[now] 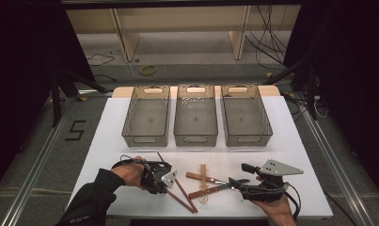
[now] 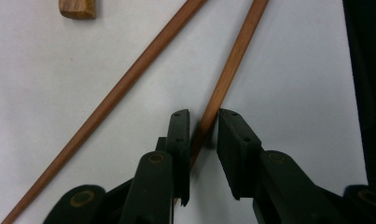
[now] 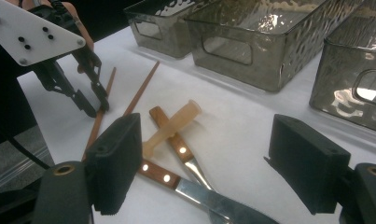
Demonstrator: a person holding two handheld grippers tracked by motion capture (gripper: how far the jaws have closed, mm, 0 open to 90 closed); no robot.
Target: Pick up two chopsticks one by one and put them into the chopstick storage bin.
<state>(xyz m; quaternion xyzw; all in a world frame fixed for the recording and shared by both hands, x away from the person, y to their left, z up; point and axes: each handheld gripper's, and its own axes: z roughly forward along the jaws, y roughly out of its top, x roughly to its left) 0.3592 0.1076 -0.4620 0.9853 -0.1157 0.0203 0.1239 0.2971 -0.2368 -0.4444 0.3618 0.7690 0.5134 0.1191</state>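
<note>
Two brown chopsticks lie crossed on the white table (image 1: 107, 155). My left gripper (image 1: 164, 184) (image 2: 204, 117) is down on them, open by a narrow gap, with one chopstick (image 2: 232, 70) slanting between its jaws and passing under the left one. The other chopstick (image 2: 129, 79) lies free to the side. My right gripper (image 1: 234, 181) (image 3: 205, 135) is wide open, low over two wooden-handled knives (image 3: 169, 135) (image 3: 155, 172). A pale utensil (image 3: 174, 126) lies across them. The right gripper view also shows the left gripper (image 3: 98, 105) straddling a chopstick (image 3: 99, 123).
Three empty grey see-through bins (image 1: 145, 139) (image 1: 195, 139) (image 1: 247, 139) stand in a row at the back of the table. The knives' blades (image 1: 220, 183) point toward my right gripper. The table's front edge is close behind both hands.
</note>
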